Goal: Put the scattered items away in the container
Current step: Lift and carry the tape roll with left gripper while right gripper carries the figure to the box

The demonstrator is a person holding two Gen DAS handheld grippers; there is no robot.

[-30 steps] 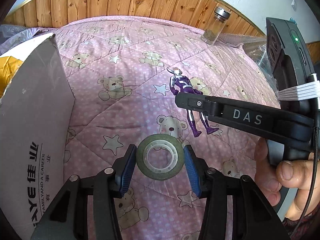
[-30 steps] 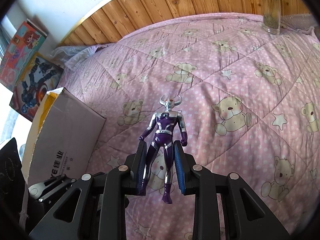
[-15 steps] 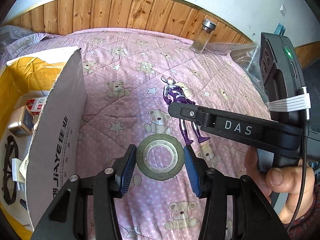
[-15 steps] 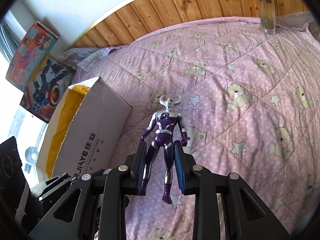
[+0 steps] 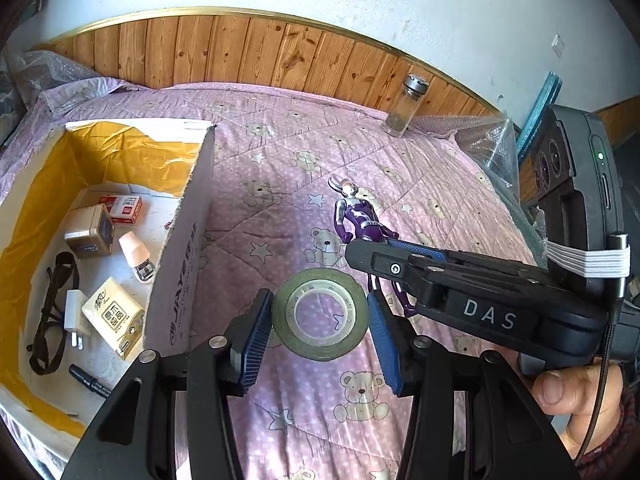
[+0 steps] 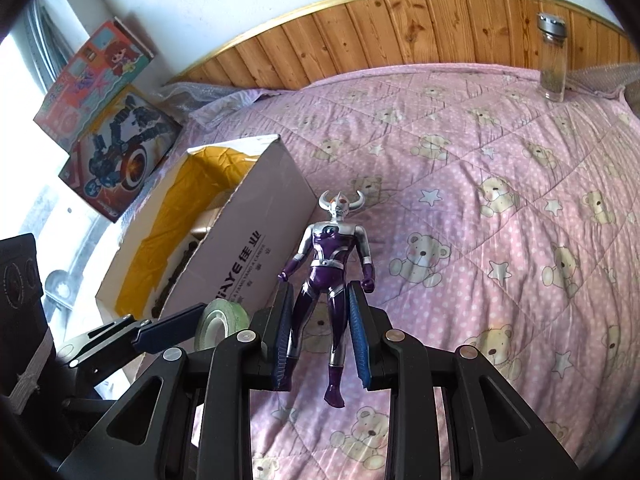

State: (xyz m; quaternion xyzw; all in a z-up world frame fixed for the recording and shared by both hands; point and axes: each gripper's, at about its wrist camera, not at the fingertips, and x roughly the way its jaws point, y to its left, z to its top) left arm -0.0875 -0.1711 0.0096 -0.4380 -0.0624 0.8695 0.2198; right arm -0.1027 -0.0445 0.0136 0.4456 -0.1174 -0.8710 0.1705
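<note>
Left gripper (image 5: 320, 320): closed on green tape roll (image 5: 320, 314).
Right gripper (image 6: 320, 330): closed on purple-and-silver toy figure (image 6: 328, 268).
Left of both: open cardboard box (image 5: 188, 240), partly filled.
Remaining: both held items are to be placed inside.

the roll of tape (image 5: 320, 314) is showing a dull olive band around a glossy clear plastic core, and the toy figure (image 6: 330, 264) is gleaming in shiny purple and silver plastic. the box (image 5: 182, 264) is looking like matt white cardboard lined with crinkled glossy yellow tape, sitting on a soft quilted cloth bedspread (image 6: 500, 208). behind, the wall panelling (image 5: 240, 52) is showing smooth knotty wood, and the jar (image 6: 554, 62) is looking like clear glass under a brushed metal cap.
</note>
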